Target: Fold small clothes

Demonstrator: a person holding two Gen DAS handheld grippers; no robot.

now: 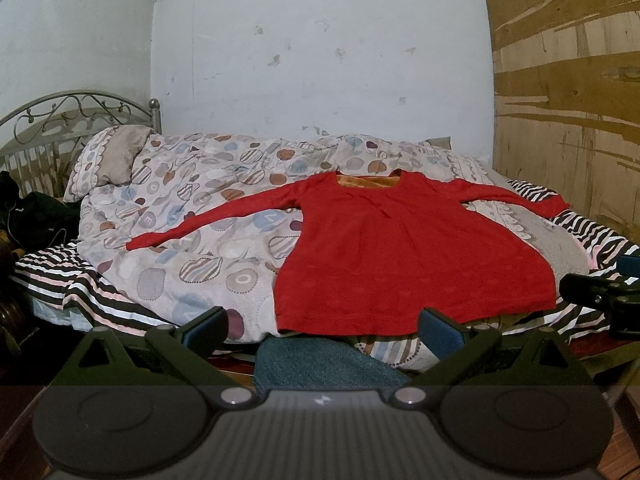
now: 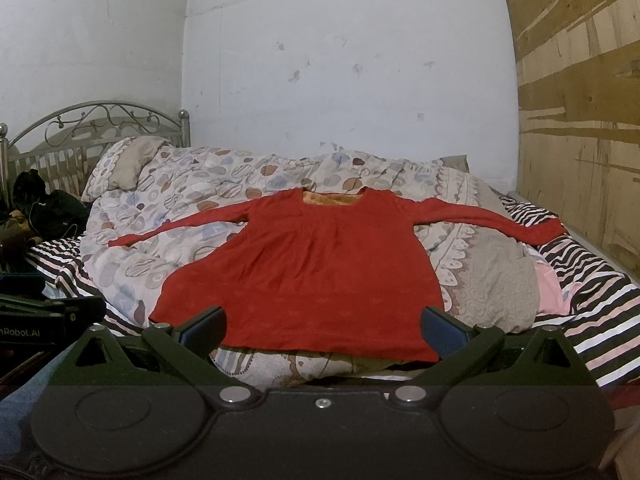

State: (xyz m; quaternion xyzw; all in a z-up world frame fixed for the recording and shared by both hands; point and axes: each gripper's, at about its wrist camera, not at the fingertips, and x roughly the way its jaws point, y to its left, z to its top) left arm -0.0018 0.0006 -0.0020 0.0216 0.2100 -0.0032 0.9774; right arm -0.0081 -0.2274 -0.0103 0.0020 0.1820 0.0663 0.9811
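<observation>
Left claw (image 1: 324, 326) agape (empty), red top (image 1: 400, 256) just beyond.

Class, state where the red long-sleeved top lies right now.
In both wrist views the red long-sleeved top lies spread flat, sleeves out, on the patterned quilt on the bed, just beyond both open grippers, neckline toward the white wall.

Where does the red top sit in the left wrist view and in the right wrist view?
Left wrist: red top lies right of centre, spread flat on the quilt, sleeves out.
Right wrist: red top lies at centre, hem just beyond the open right gripper.
Shared landmark: the metal headboard at far left in both.
</observation>
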